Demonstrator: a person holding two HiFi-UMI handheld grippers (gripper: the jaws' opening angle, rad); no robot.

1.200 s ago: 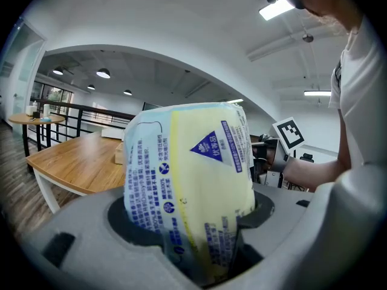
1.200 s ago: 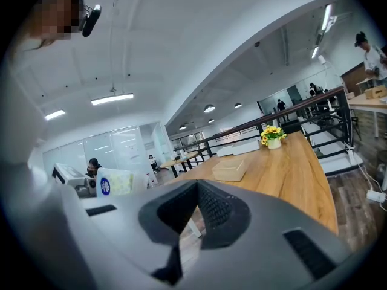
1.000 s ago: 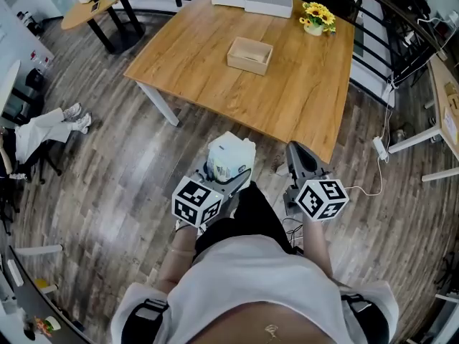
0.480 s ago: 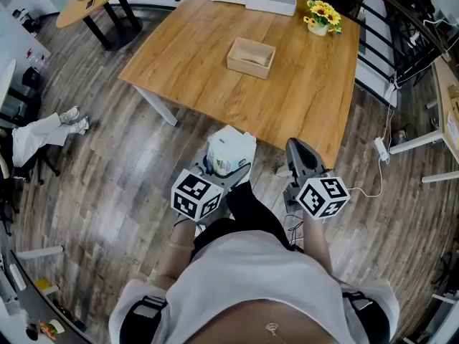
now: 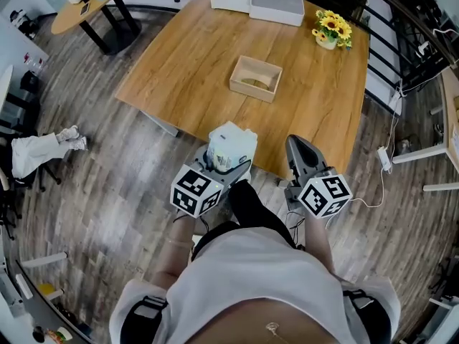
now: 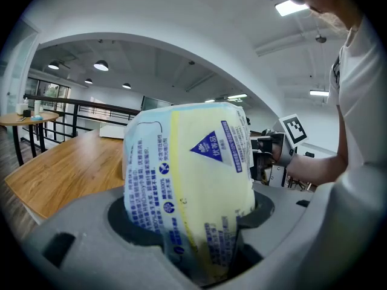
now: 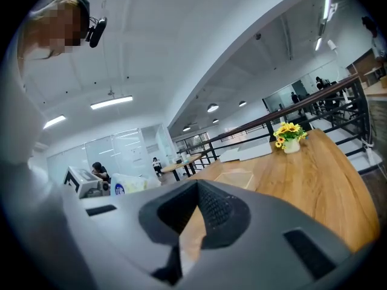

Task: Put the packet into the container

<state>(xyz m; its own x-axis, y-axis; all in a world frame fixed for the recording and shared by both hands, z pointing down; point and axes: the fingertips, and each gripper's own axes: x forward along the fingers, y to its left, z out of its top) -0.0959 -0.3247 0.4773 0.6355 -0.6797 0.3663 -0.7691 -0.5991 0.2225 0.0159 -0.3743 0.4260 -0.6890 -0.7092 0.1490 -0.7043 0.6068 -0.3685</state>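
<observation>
Table (image 5: 201, 63) lies nearer now; left claw (image 5: 225, 169) clamps packet (image 5: 231, 146), right claw (image 5: 295, 145) closed, empty.

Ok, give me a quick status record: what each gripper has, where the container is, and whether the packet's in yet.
left gripper: shut on the packet, which stands upright between its jaws
right gripper: jaws together, nothing between them
container: open-topped wooden box on the table, ahead of both grippers
packet in container: no, not yet
also on table: pot of yellow flowers near the far edge
</observation>
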